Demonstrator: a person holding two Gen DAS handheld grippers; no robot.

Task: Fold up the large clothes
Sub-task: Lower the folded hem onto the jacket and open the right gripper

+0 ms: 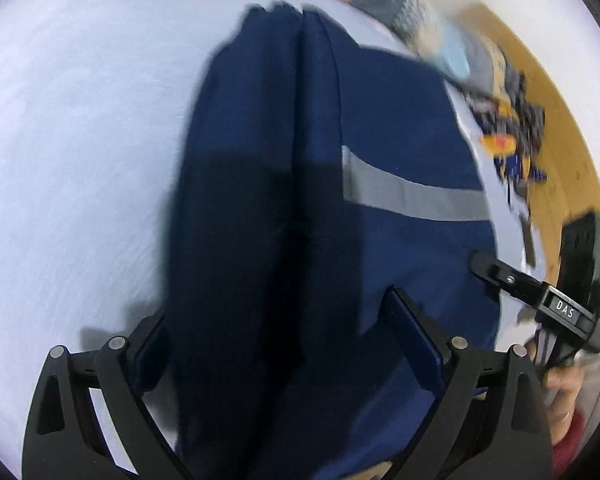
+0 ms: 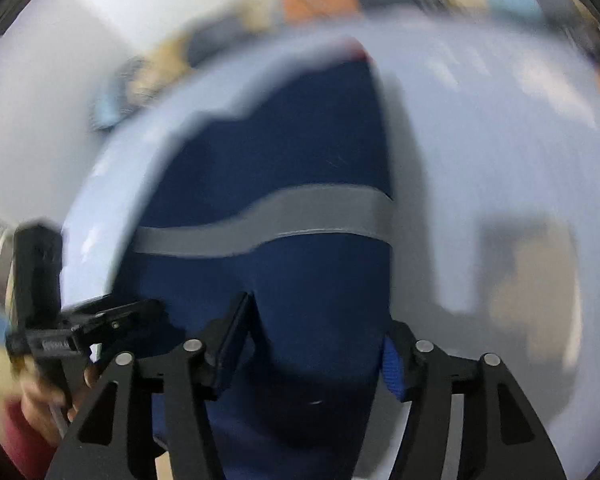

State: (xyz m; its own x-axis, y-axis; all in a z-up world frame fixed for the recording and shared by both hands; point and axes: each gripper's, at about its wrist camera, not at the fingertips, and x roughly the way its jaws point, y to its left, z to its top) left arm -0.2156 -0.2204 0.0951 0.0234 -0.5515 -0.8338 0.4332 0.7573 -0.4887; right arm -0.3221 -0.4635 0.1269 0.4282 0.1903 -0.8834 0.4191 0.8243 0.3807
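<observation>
A navy garment (image 1: 308, 220) with a grey reflective band (image 1: 412, 196) lies across the pale blue surface (image 1: 80, 160), which is the landmark here. The left gripper (image 1: 284, 344) hangs above the garment's near end; its fingers (image 1: 414, 340) stand spread with a hanging fold of the cloth between them, and I cannot tell whether they press it. The right gripper (image 2: 316, 344) also has the cloth bulging between its spread fingers (image 2: 230, 344), grip unclear. Beyond the surface's far edge, a blurred pile of coloured clothes (image 1: 420, 20) sits on the wooden floor (image 1: 556, 120). A hand (image 1: 564, 384) shows beside the surface.
</observation>
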